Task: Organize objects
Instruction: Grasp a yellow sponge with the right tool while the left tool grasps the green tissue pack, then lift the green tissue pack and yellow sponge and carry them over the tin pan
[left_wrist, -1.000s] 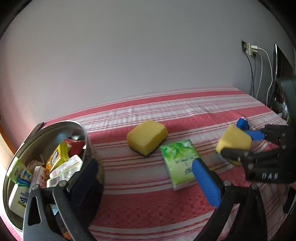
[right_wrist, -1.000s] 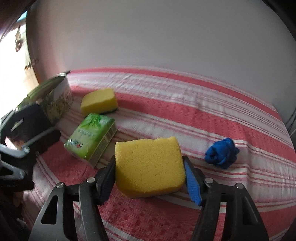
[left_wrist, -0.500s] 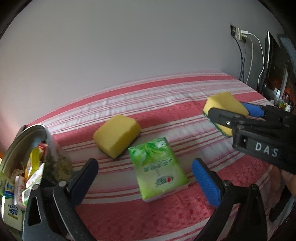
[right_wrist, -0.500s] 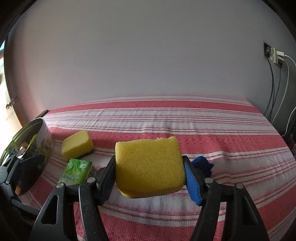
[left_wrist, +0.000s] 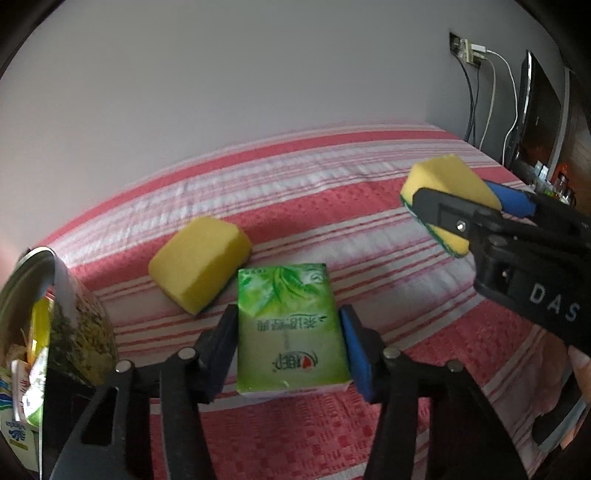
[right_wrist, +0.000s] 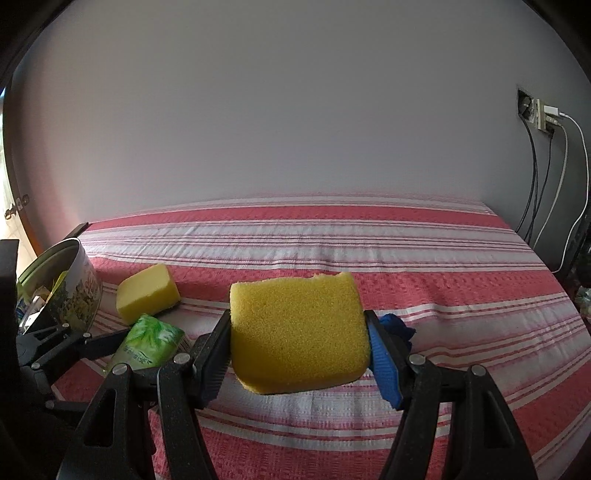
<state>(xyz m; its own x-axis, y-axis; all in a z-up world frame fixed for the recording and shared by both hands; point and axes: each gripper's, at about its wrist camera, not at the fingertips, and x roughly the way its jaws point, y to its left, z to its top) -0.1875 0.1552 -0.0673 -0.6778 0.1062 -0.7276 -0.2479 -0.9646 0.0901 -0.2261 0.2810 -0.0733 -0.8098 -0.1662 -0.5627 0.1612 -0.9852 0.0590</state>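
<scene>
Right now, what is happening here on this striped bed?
A person is tidying with a claw in each hand. The right claw holds a yellow sponge in the air. The left claw is closing around a green tissue pack lying on the bedspread. Another sponge lies beside a half-filled tin.

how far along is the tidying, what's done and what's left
Done: the tin at the left already holds several small packets. In hand: the right gripper is shut on a yellow sponge, held above the striped cloth; the left gripper has its jaws closing around the green tissue pack. Left: the second sponge and a blue cloth lie loose on the striped cloth.
</scene>
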